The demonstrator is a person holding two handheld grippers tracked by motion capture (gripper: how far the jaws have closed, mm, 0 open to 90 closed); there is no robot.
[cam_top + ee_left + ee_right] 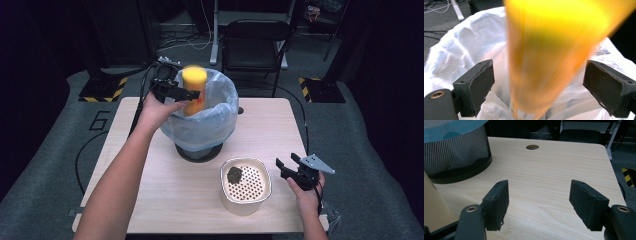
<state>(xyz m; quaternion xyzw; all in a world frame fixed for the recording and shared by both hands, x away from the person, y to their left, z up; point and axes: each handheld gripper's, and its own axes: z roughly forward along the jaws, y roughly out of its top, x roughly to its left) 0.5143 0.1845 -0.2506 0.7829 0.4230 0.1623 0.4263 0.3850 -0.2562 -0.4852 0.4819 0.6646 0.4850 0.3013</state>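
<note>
1. Left tongs (pixel 181 93): spread, jaws flanking but clear of the yellow bottle (pixel 194 90).
2. Yellow bottle: blurred, long axis upright, base inside the lined bin (pixel 212 125), 12 o'clock on the tabletop (pixel 150 185).
3. Right tongs (pixel 290 167): spread, empty, 4 o'clock, well apart.

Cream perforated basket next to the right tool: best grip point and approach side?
Judged from the high view: take the cream basket by its right rim wall, coming from the right where the open right tool hovers. One pad inside the rim, one outside. The body looks too wide to span, and the dark clump lies inside toward the left, so the right rim is free.
</note>
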